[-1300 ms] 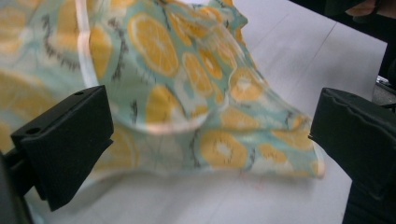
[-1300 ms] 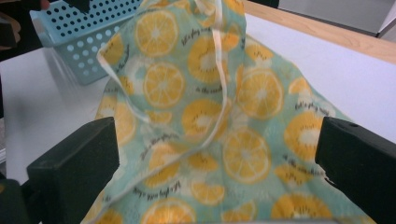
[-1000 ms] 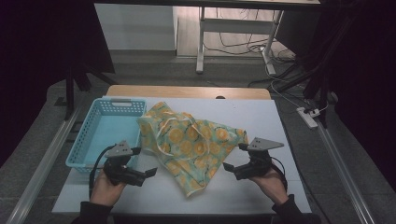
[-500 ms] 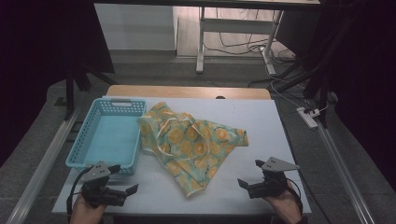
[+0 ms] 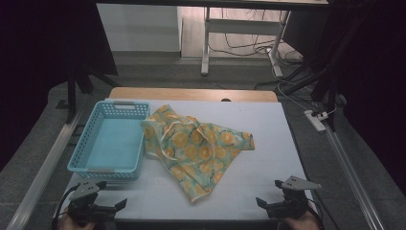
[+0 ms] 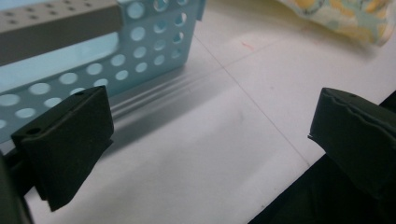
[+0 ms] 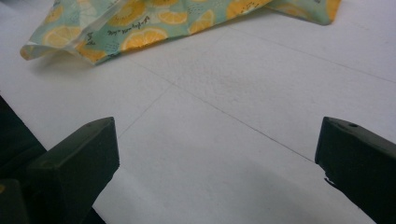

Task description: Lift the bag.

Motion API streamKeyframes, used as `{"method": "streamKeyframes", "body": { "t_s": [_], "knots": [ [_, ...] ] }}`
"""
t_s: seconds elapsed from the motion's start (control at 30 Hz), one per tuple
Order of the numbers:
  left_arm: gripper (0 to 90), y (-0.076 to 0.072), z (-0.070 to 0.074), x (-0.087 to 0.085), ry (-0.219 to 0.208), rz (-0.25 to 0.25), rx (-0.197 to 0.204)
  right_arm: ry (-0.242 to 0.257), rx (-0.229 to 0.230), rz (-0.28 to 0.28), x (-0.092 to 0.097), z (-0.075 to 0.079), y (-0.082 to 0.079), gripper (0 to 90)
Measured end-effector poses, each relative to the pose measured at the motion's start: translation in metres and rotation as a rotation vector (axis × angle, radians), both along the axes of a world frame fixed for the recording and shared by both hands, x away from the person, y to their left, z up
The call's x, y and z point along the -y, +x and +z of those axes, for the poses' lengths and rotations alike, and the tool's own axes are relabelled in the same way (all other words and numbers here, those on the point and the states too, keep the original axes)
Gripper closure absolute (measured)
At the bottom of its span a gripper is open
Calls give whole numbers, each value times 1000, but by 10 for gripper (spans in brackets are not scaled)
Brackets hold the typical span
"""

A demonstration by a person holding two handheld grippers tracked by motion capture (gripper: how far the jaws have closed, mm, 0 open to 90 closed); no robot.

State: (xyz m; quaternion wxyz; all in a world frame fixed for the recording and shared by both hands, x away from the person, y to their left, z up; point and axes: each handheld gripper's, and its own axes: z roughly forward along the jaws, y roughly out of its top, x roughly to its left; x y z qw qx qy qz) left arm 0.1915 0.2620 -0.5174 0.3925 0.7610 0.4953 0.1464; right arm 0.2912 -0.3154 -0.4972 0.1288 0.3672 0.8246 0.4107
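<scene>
Hovering at the bench's (image 5: pixel 249 191) near edge, left hand-held gripper (image 5: pixel 117 205) and right hand-held gripper (image 5: pixel 262 203) both spread wide, holding nothing, probably parked. Orange-print cloth (image 5: pixel 196 146) lies crumpled mid-bench; blue basket (image 5: pixel 84 165) touching its left side, likely the drop spot.

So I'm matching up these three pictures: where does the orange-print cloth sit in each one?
High view: the orange-print cloth lies mid-table, right of the blue basket.
Left gripper view: one corner of it at the top right edge.
Right gripper view: its near edge runs along the top.
Shared landmark: the white table top.
</scene>
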Motion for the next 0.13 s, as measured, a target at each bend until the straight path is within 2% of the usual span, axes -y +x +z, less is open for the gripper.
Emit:
{"method": "streamKeyframes", "body": {
  "t_s": [0.13],
  "knots": [
    [0,2,0,0,0,-1,-14,-6,-8,-6,2,0,-1,1]
  ]
}}
